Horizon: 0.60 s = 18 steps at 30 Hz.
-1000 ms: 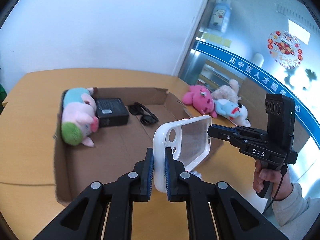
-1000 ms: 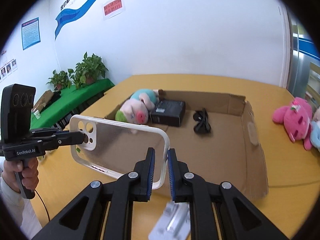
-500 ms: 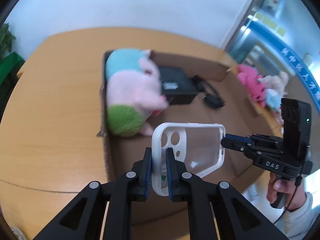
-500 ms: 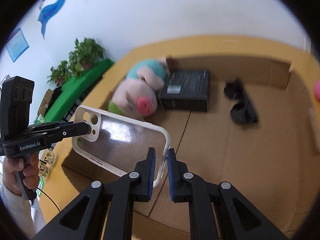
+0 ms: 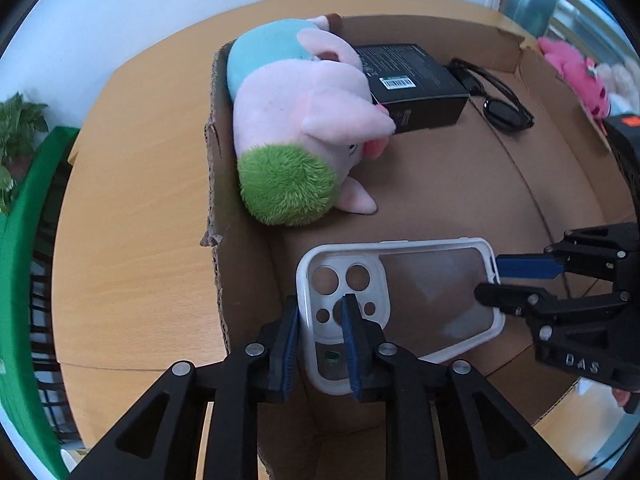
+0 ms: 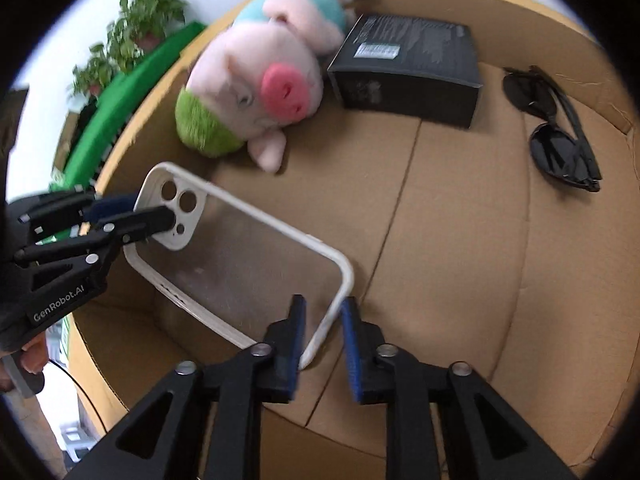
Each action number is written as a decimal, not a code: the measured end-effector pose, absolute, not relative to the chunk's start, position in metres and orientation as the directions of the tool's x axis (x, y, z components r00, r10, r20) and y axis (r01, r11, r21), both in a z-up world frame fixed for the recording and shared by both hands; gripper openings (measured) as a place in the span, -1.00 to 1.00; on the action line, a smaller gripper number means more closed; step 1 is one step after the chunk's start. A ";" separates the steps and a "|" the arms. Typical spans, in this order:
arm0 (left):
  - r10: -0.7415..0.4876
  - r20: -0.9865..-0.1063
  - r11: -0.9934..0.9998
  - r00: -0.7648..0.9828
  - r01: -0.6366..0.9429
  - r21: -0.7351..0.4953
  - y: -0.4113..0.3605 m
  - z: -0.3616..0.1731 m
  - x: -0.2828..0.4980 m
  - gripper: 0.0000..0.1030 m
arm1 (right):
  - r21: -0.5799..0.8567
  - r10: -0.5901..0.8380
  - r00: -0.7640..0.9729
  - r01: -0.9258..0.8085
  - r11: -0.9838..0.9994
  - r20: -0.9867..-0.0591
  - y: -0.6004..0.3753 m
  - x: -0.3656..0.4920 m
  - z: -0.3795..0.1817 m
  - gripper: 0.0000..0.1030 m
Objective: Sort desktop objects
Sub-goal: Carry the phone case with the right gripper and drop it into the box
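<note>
A clear phone case (image 5: 432,288) with a white rim hangs low over the floor of the cardboard box (image 5: 460,184), near its front left corner. My left gripper (image 5: 320,308) straddles the camera-hole end; its jaws are opening and the pads stand off the rim. My right gripper (image 6: 323,304) straddles the other end of the case (image 6: 248,264), also opening, with gaps either side of the rim. Each gripper shows in the other's view: the right gripper (image 5: 490,280) and the left gripper (image 6: 154,210). Whether the case touches the box floor (image 6: 440,240) I cannot tell.
Inside the box lie a pink plush pig (image 5: 304,120) against the left wall, a black carton (image 5: 412,76) behind it and folded sunglasses (image 5: 500,108) at the back right. A pink plush toy (image 5: 576,68) sits on the wooden table (image 5: 140,200) outside.
Both grippers tipped downward and sank into the box with the case between them. Their jaws, shut on the case before, have parted from its rim.
</note>
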<state>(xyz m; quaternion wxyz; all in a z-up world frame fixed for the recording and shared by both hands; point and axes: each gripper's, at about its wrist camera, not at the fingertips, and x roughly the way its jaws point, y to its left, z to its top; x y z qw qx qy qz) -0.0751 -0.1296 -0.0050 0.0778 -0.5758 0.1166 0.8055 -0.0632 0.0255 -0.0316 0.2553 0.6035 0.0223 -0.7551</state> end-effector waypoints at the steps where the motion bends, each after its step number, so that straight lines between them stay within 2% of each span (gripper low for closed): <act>1: -0.021 -0.943 -0.956 -0.333 -0.268 0.116 -0.128 -0.006 -0.073 -0.59 | 0.276 -0.357 -0.131 0.415 -0.867 -0.925 0.023 -0.062 -0.033 -0.26; 5: -0.029 -0.932 -0.953 -0.361 -0.271 0.134 -0.128 -0.004 -0.066 -0.58 | 0.293 -0.376 -0.135 0.415 -0.862 -0.917 0.021 -0.057 -0.030 0.13; 7: -0.009 -0.904 -0.969 -0.428 -0.219 0.113 -0.136 0.013 -0.056 -0.51 | 0.273 -0.368 -0.171 0.413 -0.869 -0.914 0.025 -0.051 -0.025 0.13; 8: 0.013 -0.888 -0.975 -0.459 -0.203 0.091 -0.140 0.020 -0.051 -0.40 | 0.253 -0.364 -0.212 0.415 -0.874 -0.907 0.030 -0.045 -0.018 0.15; 9: 0.032 -0.860 -0.982 -0.509 -0.177 0.068 -0.145 0.034 -0.043 -0.18 | 0.238 -0.364 -0.253 0.418 -0.877 -0.896 0.035 -0.039 -0.009 0.18; 12: 0.047 -0.765 -0.991 -0.642 -0.127 0.046 -0.147 0.064 -0.019 0.27 | 0.176 -0.362 -0.417 0.421 -0.890 -0.834 0.055 -0.014 0.027 0.52; 13: 0.064 -0.720 -0.991 -0.691 -0.127 0.035 -0.144 0.074 -0.007 0.31 | 0.146 -0.348 -0.471 0.413 -0.899 -0.811 0.062 -0.005 0.038 0.59; 16: 0.090 -0.616 -0.993 -0.783 -0.121 0.009 -0.137 0.088 0.015 0.42 | 0.077 -0.307 -0.584 0.384 -0.920 -0.751 0.076 0.015 0.060 0.59; 18: 0.110 -0.561 -0.993 -0.820 -0.115 -0.026 -0.127 0.089 0.023 0.56 | 0.052 -0.278 -0.625 0.355 -0.933 -0.729 0.083 0.026 0.066 0.59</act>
